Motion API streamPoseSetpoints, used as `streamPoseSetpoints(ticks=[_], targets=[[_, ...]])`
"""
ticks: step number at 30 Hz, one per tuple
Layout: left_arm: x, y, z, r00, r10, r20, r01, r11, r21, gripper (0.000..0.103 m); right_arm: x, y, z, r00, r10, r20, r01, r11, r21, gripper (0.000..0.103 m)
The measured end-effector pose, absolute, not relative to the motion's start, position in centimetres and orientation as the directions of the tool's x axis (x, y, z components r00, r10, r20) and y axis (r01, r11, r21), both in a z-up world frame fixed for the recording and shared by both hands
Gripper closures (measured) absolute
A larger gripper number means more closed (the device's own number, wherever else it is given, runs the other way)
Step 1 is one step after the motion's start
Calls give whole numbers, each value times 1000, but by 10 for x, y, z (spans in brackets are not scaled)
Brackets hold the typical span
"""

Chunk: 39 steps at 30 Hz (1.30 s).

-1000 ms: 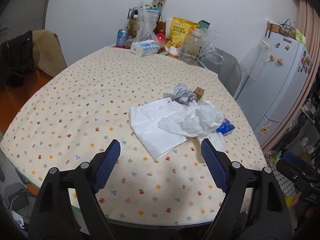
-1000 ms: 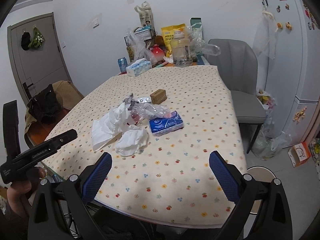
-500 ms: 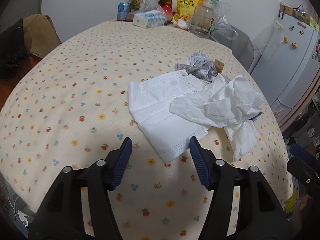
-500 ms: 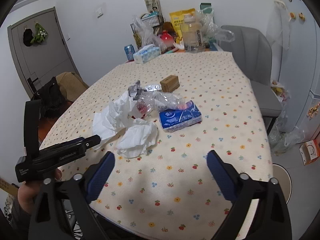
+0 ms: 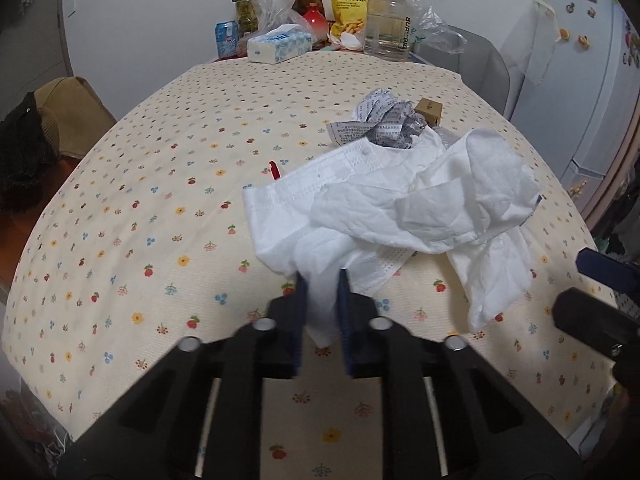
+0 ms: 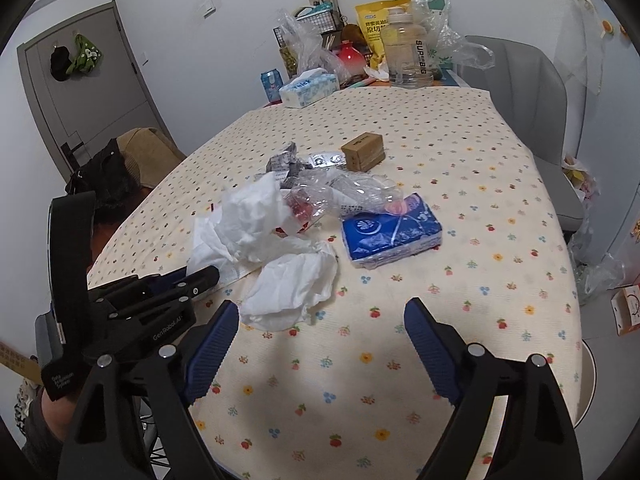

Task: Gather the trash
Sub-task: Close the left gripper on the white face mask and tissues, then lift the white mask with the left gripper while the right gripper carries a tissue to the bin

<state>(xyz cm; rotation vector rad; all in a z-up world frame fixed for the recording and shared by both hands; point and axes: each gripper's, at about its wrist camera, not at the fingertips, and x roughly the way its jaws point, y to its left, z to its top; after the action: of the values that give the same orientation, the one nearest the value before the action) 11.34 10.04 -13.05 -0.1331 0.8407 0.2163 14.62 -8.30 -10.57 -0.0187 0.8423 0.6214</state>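
left wrist view shows my left gripper [image 5: 322, 280] has just clamped the white tissue [image 5: 384, 216]; only the right wrist view shows my right gripper [image 6: 316, 328] spread wide and the blue tissue pack [image 6: 392, 236].

1. A heap of tissues [image 6: 256, 220] lies on the near left part of the table [image 6: 460, 184]
2. A crumpled tissue [image 6: 292, 284] lies just before that heap
3. A tissue packet [image 6: 392, 236] lies to the right of the heap
4. A clear plastic wrapper [image 6: 344, 188] lies between heap and packet, partly on the packet
5. A small box [image 6: 363, 151] stands behind them, printed paper [image 5: 380, 120] to its left
6. A tissue box [image 6: 308, 88], a can [image 6: 272, 84] and a bottle [image 6: 408, 52] stand at the far edge
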Motion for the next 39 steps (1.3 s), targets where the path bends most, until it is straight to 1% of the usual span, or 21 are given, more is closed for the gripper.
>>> streamPoseSetpoints(ticks=[2, 5, 8, 10, 11, 12, 13, 14, 15, 16, 17, 19, 23, 39], targets=[[109, 105, -128, 663, 107, -741, -241, 967, -77, 96, 147, -77, -107, 492, 510, -705, -533, 817, 219, 20], [100, 112, -120, 690, 107, -716, -255, 961, -103, 97, 148, -69, -108, 479, 513, -712, -548, 809, 214, 25], [92, 122, -112, 705, 119, -699, -278, 953, -119, 97, 151, -61, -112, 464, 509, -725, -553, 806, 212, 34], [85, 130, -104, 719, 127, -683, -293, 947, -132, 97, 154, -55, -116, 445, 508, -738, -555, 803, 217, 44], [82, 133, -101, 724, 132, -677, -298, 945, -135, 97, 154, -53, -119, 440, 506, -742, -556, 802, 217, 47], [78, 136, -97, 729, 139, -670, -305, 942, -137, 96, 155, -50, -121, 434, 504, -747, -558, 801, 216, 57], [75, 139, -95, 734, 144, -664, -311, 940, -139, 96, 156, -48, -123, 426, 497, -756, -558, 802, 213, 70], [72, 141, -92, 738, 150, -658, -316, 938, -141, 97, 157, -46, -125, 420, 492, -762, -557, 803, 212, 77], [69, 143, -90, 741, 156, -653, -323, 936, -143, 96, 157, -46, -127, 418, 488, -767, -554, 805, 210, 90], [68, 145, -88, 743, 160, -650, -327, 934, -145, 96, 156, -47, -126, 422, 486, -766, -553, 807, 207, 95], [66, 146, -86, 745, 162, -647, -331, 932, -148, 96, 155, -49, -124, 430, 489, -759, -554, 807, 205, 97], [63, 147, -82, 752, 172, -637, -339, 929, -149, 96, 151, -53, -119, 443, 495, -748, -556, 806, 204, 99], [56, 146, -74, 771, 198, -606, -360, 920, -157, 96, 144, -67, -104, 480, 494, -725, -544, 816, 196, 100], [59, 99, -55, 807, 132, -575, -260, 955, -146, 96, 126, -117, -52, 586, 498, -639, -512, 839, 184, 100]])
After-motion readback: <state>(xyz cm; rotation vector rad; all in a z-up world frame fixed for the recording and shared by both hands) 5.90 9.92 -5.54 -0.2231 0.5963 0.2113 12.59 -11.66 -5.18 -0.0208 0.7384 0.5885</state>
